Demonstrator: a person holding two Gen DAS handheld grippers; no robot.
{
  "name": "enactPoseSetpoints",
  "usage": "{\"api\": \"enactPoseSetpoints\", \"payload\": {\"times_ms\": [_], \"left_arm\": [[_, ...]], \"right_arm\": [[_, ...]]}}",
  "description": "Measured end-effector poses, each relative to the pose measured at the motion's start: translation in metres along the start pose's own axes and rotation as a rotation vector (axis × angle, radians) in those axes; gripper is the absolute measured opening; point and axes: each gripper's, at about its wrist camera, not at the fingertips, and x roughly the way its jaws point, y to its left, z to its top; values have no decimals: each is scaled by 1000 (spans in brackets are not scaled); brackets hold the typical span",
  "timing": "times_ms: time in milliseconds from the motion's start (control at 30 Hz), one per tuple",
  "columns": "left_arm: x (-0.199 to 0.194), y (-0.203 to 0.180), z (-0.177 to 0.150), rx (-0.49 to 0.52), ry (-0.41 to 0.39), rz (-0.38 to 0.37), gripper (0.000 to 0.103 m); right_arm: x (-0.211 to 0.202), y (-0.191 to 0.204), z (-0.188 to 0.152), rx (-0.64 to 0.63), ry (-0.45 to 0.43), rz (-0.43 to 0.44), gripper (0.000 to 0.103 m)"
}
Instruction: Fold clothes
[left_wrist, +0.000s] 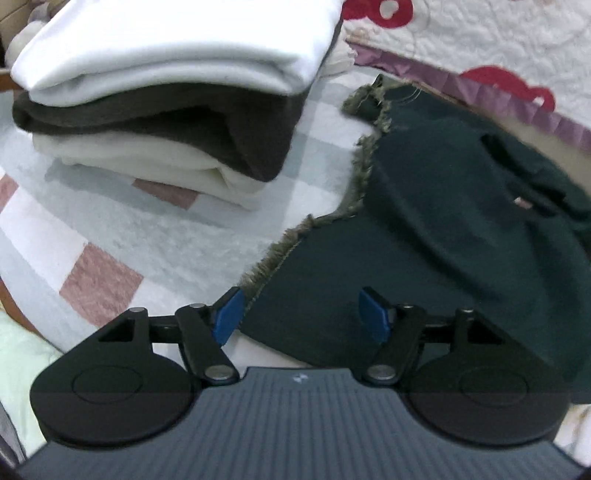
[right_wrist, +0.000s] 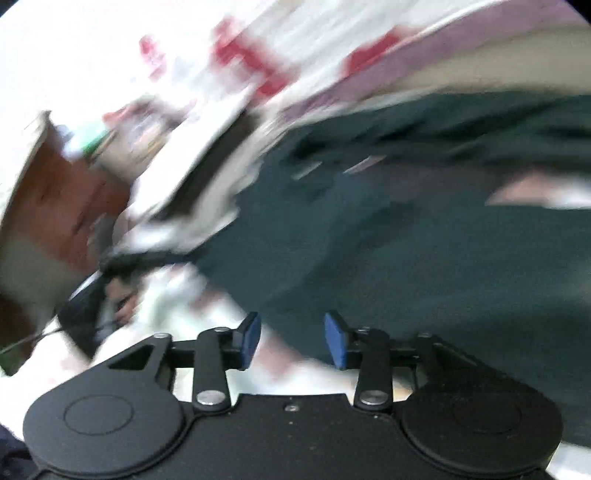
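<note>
My left tongs (left_wrist: 301, 314) spread wide, empty, over fringed edge of dark green garment (left_wrist: 436, 229) lying on checked blanket (left_wrist: 122, 236). Folded stack (left_wrist: 162, 107) beside it. My right tongs (right_wrist: 291, 339) parted, empty; view blurred.

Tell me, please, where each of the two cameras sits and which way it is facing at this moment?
Left wrist: rides on the left gripper, angled down at the dark green garment and the stack of folded clothes; its own open blue pads show.
Right wrist: rides on the right gripper, angled down at the same garment, heavily blurred; open pads show.
Shared: the garment, the checked blanket and the red-patterned quilt.
</note>
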Motion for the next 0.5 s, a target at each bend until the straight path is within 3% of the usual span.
{"api": "enactPoseSetpoints", "payload": {"times_ms": [133, 167, 233, 333, 500], "left_arm": [[7, 9, -1, -29, -35, 23, 21], [6, 9, 0, -25, -39, 22, 17], [3, 13, 1, -61, -41, -16, 16], [2, 22, 3, -145, -39, -99, 18], [1, 41, 1, -376, -31, -242, 20]], "right_arm": [[-89, -96, -18, 286, -229, -318, 46], [-112, -119, -29, 388, -282, -371, 46], [-159, -156, -56, 582, -382, -445, 49], [-216, -177, -101, 709, -530, -563, 49], [-241, -209, -159, 962, -615, -428, 53]]}}
